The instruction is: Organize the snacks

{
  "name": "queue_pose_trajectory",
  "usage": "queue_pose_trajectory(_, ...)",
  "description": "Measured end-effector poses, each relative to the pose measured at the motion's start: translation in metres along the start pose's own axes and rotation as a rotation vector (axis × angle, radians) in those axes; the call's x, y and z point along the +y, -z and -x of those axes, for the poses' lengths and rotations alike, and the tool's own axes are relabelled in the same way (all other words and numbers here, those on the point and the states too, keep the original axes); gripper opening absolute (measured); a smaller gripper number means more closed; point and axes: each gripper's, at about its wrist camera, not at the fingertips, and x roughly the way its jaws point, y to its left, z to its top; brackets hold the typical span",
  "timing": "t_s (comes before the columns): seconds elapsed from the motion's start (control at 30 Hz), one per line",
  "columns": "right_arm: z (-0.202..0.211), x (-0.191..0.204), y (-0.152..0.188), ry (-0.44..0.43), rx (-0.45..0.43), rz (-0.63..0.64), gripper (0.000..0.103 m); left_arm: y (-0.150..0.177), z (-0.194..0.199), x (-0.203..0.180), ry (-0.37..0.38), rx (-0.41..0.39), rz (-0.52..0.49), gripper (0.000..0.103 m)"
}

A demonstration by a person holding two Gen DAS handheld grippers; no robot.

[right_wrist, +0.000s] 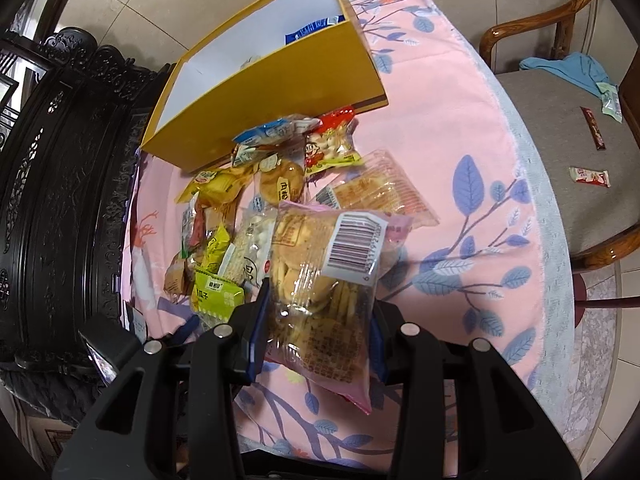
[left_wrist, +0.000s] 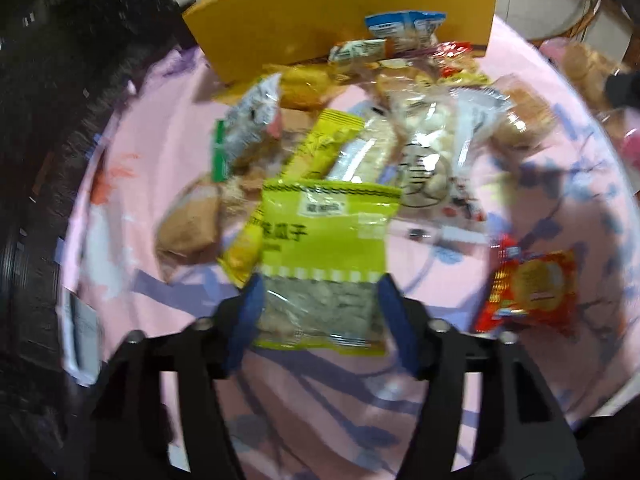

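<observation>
My left gripper (left_wrist: 320, 300) is shut on a yellow-green packet of seeds (left_wrist: 324, 240), held just above the pink cloth; the packet also shows in the right wrist view (right_wrist: 218, 294). My right gripper (right_wrist: 318, 320) is shut on a clear bag of biscuits (right_wrist: 320, 280) with a barcode label. Behind both lies a pile of snack packets (left_wrist: 400, 120) (right_wrist: 280, 184) in front of the open yellow box (left_wrist: 320, 12) (right_wrist: 260, 92). A blue packet (right_wrist: 312, 30) lies inside the box.
A red snack packet (left_wrist: 528, 288) lies alone right of my left gripper. The round table has a pink leaf-print cloth (right_wrist: 460, 200). Dark carved furniture (right_wrist: 60, 200) stands to the left. A wooden chair (right_wrist: 560, 140) on the right holds small packets and a blue cloth.
</observation>
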Motion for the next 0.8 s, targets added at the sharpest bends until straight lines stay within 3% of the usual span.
queue_pose_trajectory(0.03, -0.001, -0.001, 0.001, -0.002, 0.003, -0.004, 0.042, 0.0, -0.006, -0.002, -0.025, 0.01, -0.017, 0.084)
queue_pose_trajectory(0.1, -0.002, -0.004, 0.002, -0.005, 0.011, -0.01, 0.042, 0.0, -0.022, -0.008, -0.029, 0.055, -0.055, 0.089)
queue_pose_trajectory(0.13, -0.003, -0.004, 0.002, -0.007, 0.014, -0.01, 0.042, 0.0, -0.021, -0.008, -0.054, 0.013, -0.041, 0.094)
queue_pose_trajectory(0.17, -0.003, -0.004, 0.003, -0.008, 0.015, -0.009, 0.042, -0.002, -0.023, -0.007, -0.05, 0.023, -0.039, 0.097)
queue_pose_trajectory(0.23, -0.004, -0.004, 0.003, -0.008, 0.018, -0.006, 0.042, -0.008, -0.026, -0.004, -0.006, 0.028, -0.011, 0.091)
queue_pose_trajectory(0.27, -0.005, -0.004, 0.003, -0.009, 0.02, -0.005, 0.042, -0.009, -0.024, -0.003, 0.049, 0.025, -0.002, 0.073)
queue_pose_trajectory(0.33, -0.006, -0.003, 0.003, -0.009, 0.024, -0.001, 0.042, -0.009, -0.021, -0.008, 0.06, 0.021, -0.037, 0.064)
queue_pose_trajectory(0.5, -0.002, 0.0, 0.002, 0.001, 0.012, 0.014, 0.042, -0.003, 0.014, -0.006, 0.145, -0.039, -0.027, 0.062)
queue_pose_trajectory(0.8, 0.007, 0.013, -0.01, 0.002, -0.027, 0.031, 0.042, -0.04, 0.074, 0.033, 0.172, -0.173, 0.063, 0.062)
